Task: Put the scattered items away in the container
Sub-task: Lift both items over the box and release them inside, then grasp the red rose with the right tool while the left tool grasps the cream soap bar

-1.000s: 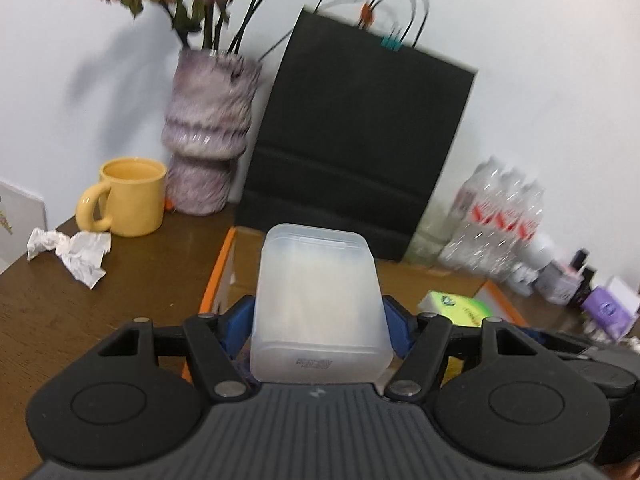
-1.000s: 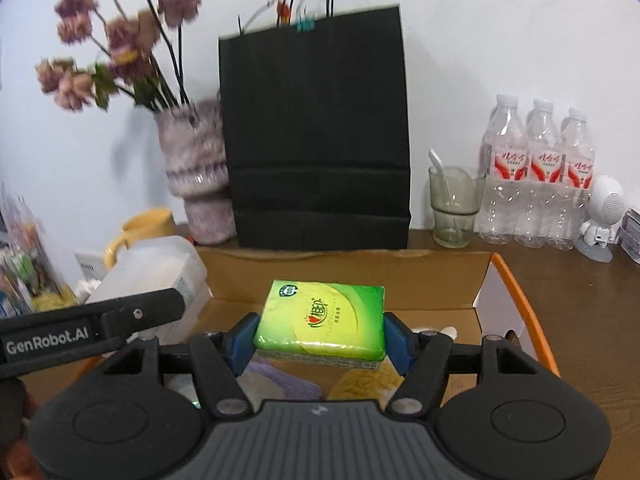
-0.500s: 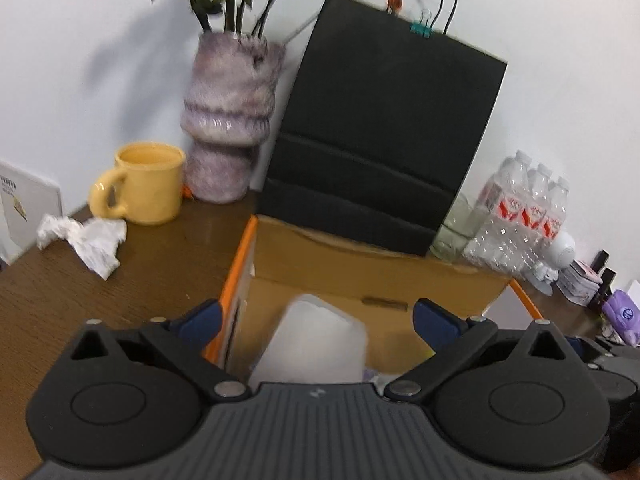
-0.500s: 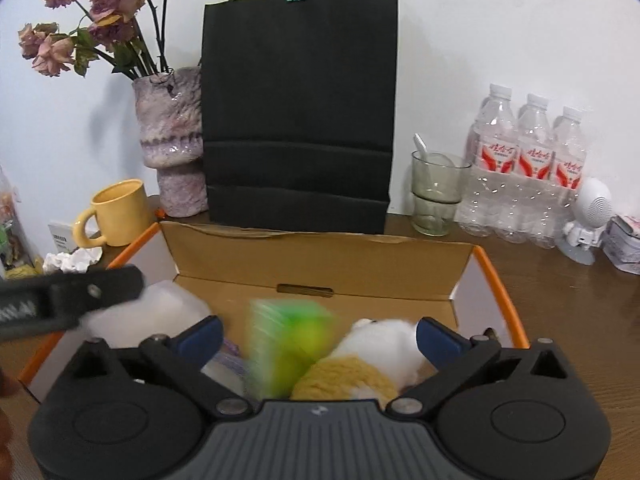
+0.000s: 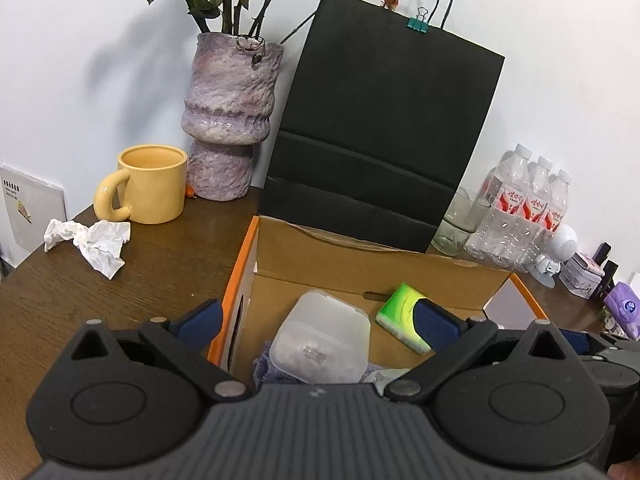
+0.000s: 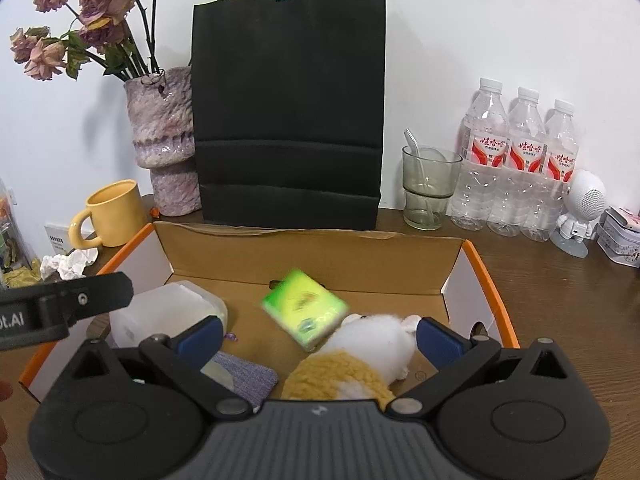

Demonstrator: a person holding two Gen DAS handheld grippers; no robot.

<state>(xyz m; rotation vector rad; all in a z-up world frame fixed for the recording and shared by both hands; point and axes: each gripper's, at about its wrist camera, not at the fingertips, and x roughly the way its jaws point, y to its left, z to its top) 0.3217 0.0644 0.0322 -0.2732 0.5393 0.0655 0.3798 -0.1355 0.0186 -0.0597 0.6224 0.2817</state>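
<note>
An open cardboard box with an orange rim (image 5: 240, 264) (image 6: 484, 276) sits on the brown table. In it lie a translucent plastic tub (image 5: 320, 340) (image 6: 160, 312), a green tissue pack (image 5: 400, 312) (image 6: 306, 306), tilted and blurred, a white-and-tan plush toy (image 6: 360, 356) and a purple-grey cloth (image 6: 248, 376). My left gripper (image 5: 318, 322) hangs open above the tub, touching nothing. Over the plush and the pack my right gripper (image 6: 319, 337) is open too, with nothing in it. Crumpled white paper (image 5: 92, 240) (image 6: 68, 262) lies on the table left of the box.
A yellow mug (image 5: 148, 184), a purple vase of dried flowers (image 5: 228, 120) and a black paper bag (image 5: 380, 140) stand behind the box. At the right are a glass with a spoon (image 6: 428, 188), three water bottles (image 6: 520, 168), a white figurine (image 6: 580, 212) and a tin (image 6: 624, 240).
Both grippers have opened wide. The plastic tub left my left gripper and the tissue pack left my right one; both dropped into the cardboard box.
</note>
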